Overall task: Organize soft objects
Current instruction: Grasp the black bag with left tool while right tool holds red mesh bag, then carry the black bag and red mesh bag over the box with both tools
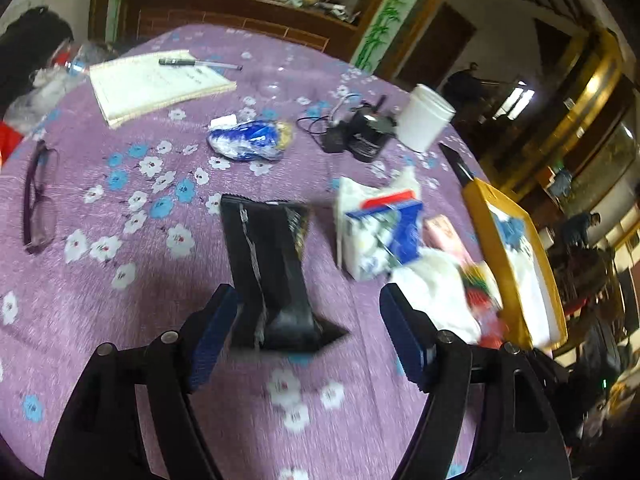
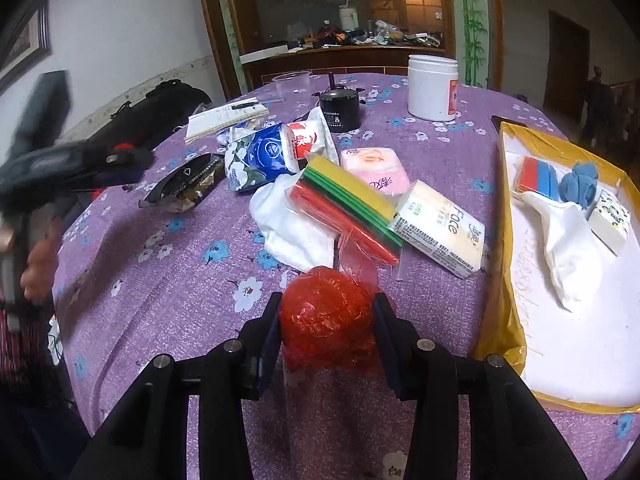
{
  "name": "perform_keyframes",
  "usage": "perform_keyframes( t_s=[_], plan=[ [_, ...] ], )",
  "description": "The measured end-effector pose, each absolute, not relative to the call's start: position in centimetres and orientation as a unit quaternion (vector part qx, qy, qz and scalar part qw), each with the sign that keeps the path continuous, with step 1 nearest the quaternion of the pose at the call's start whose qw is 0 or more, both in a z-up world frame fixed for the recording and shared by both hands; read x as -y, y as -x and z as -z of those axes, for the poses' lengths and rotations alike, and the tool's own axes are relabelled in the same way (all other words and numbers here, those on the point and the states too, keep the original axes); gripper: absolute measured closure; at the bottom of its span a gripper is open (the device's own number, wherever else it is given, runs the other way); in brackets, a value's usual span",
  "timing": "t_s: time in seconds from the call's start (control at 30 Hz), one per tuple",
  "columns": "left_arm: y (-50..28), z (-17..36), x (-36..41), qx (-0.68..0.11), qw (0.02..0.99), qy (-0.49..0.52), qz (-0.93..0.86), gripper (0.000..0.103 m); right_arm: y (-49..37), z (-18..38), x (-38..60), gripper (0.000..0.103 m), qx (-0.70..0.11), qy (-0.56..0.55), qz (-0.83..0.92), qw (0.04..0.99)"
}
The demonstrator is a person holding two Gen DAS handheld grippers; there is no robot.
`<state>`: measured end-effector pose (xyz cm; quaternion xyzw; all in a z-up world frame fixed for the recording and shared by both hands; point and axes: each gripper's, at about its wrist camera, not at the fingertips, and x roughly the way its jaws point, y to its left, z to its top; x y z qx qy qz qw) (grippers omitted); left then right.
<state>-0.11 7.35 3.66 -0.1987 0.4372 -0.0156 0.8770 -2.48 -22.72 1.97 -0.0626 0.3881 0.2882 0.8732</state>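
In the left wrist view my left gripper (image 1: 308,336) stands open over the purple flowered cloth. A black snack packet (image 1: 268,264) lies flat between its fingers, close to the left pad (image 1: 212,340), and is not pinched. In the right wrist view my right gripper (image 2: 326,312) is shut on a crumpled red plastic bag ball (image 2: 320,332), low over the table. Ahead of it lie a white cloth (image 2: 292,228), a bag of coloured sponges (image 2: 348,204) and tissue packs (image 2: 440,228). The same black packet (image 2: 184,182) shows at the left.
A yellow-rimmed tray (image 2: 492,320) at the right holds a red-blue sponge (image 2: 536,178), a blue cloth (image 2: 582,184) and a white cloth (image 2: 568,248). A white jar (image 2: 432,88), black motor (image 2: 340,110), notebook (image 1: 156,84) and glasses (image 1: 38,200) sit further off. A person's hand (image 2: 36,268) is at the left edge.
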Motion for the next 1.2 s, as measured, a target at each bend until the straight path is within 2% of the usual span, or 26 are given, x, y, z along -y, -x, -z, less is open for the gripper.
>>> perform_keyframes(
  t_s=[0.17,0.23,0.27,0.3,0.33,0.4,0.8,1.2],
  plan=[
    [-3.0,-1.5,-7.3,-0.474,0.86,0.186,-0.024,0.03,2.5,-1.9,22.9,0.059,-0.389,0.055,-0.288,0.873],
    [-3.8,-0.5,-6.9,-0.488,0.854,0.178,-0.031,0.033,2.4,-1.9,22.9,0.058,-0.389,0.054,-0.289,0.873],
    [-3.6,-0.3,-6.6,-0.486,0.857,0.169,-0.034,0.042,2.4,-1.9,22.9,0.058,-0.389,0.054,-0.289,0.873],
    [-3.3,-0.4,-6.3,-0.478,0.865,0.148,-0.044,0.057,2.4,-1.9,22.9,0.058,-0.389,0.054,-0.289,0.873],
    [-3.1,-0.2,-6.0,-0.476,0.868,0.134,-0.05,0.064,2.4,-1.9,22.9,0.058,-0.389,0.053,-0.289,0.873],
    [-2.4,-0.2,-5.9,-0.467,0.873,0.137,-0.04,0.069,2.3,-1.9,23.0,0.058,-0.39,0.049,-0.291,0.872],
    [3.8,-2.9,-0.3,-0.373,0.919,0.121,0.037,0.07,2.2,-1.9,23.2,0.058,-0.391,0.042,-0.292,0.872],
    [3.0,-3.6,6.1,-0.339,0.929,0.077,0.128,0.07,2.1,-1.9,23.3,0.058,-0.394,0.036,-0.289,0.872]
  ],
)
